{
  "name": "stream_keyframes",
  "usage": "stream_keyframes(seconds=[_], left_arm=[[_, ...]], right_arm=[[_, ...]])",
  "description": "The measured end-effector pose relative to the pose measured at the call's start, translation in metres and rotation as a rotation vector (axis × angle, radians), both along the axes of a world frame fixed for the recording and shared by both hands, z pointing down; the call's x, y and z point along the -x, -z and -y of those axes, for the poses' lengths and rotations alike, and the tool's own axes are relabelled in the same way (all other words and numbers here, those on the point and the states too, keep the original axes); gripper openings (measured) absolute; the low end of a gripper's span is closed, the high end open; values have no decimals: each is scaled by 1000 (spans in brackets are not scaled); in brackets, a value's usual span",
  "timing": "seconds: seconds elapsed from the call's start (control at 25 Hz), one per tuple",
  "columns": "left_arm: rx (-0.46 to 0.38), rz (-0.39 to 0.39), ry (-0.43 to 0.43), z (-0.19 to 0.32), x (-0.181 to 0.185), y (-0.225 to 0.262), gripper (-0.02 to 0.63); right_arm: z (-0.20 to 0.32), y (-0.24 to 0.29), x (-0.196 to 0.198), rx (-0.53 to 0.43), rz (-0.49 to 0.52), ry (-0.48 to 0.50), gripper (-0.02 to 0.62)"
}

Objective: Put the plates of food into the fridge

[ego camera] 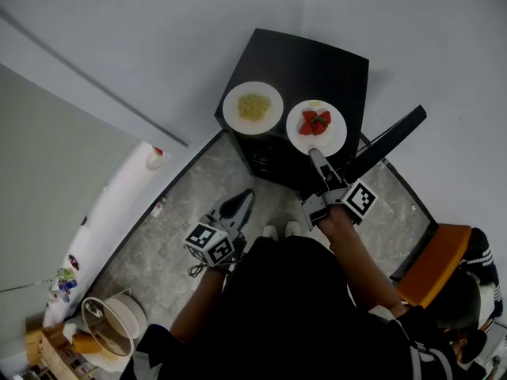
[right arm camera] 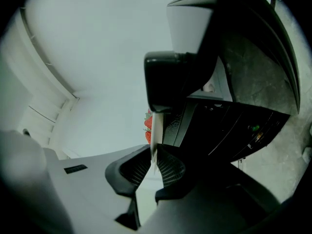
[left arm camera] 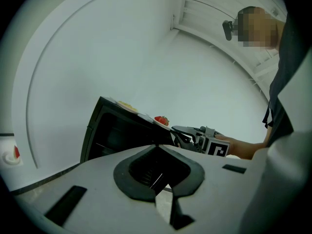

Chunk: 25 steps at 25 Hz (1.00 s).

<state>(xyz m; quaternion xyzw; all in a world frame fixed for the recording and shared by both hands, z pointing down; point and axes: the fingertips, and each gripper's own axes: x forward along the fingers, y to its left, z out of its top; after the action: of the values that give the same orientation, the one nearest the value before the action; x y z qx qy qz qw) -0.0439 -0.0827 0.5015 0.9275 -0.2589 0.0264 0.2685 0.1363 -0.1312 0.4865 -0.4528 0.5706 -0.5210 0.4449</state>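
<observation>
Apparently right gripper (ego camera: 316, 155) clamped on strawberry plate (ego camera: 336, 125) rim, left gripper (ego camera: 244, 199) jaws together, empty.

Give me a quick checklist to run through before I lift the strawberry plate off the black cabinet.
1. Right gripper jaws closed on the rim of the strawberry plate: ok.
2. Strawberries sit mid-plate, away from the gripped rim: ok.
3. Left gripper free to help: ok; jaws shut on nothing, held low, off the black cabinet.
4. Plate of yellow food apart from the strawberry plate: ok, though the gap is narrow.
5. Fridge open with room for the plate: cannot tell.
</observation>
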Motion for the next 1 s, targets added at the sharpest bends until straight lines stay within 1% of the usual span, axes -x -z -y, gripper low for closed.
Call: stream_keyframes(seconds=[0.12, 0.24, 0.4, 0.56, 0.68, 0.88, 1.0], left_arm=[[1, -8, 1, -1, -1, 1, 26], [1, -12, -9, -3, -5, 2, 25], [0, -22, -12, -16, -8, 3, 26], [-9, -33, -8, -21, -4, 7, 26], [9, -34, -13, -29, -2, 0, 25], [26, -30, 8, -33, 8, -6, 26], [36, -24, 11, -36, 10, -10, 26]], right_arm=[[-5, 3, 4, -20, 13, 22, 52], [-10, 6, 11, -39, 7, 53, 52], [-25, 8, 21, -36, -3, 101, 52], [-38, 12, 32, -39, -10, 125, 52], [-49, 13, 39, -37, -6, 150, 54], [-60, 15, 48, -45, -17, 180, 52], [-67, 17, 55, -62, -48, 211, 54]])
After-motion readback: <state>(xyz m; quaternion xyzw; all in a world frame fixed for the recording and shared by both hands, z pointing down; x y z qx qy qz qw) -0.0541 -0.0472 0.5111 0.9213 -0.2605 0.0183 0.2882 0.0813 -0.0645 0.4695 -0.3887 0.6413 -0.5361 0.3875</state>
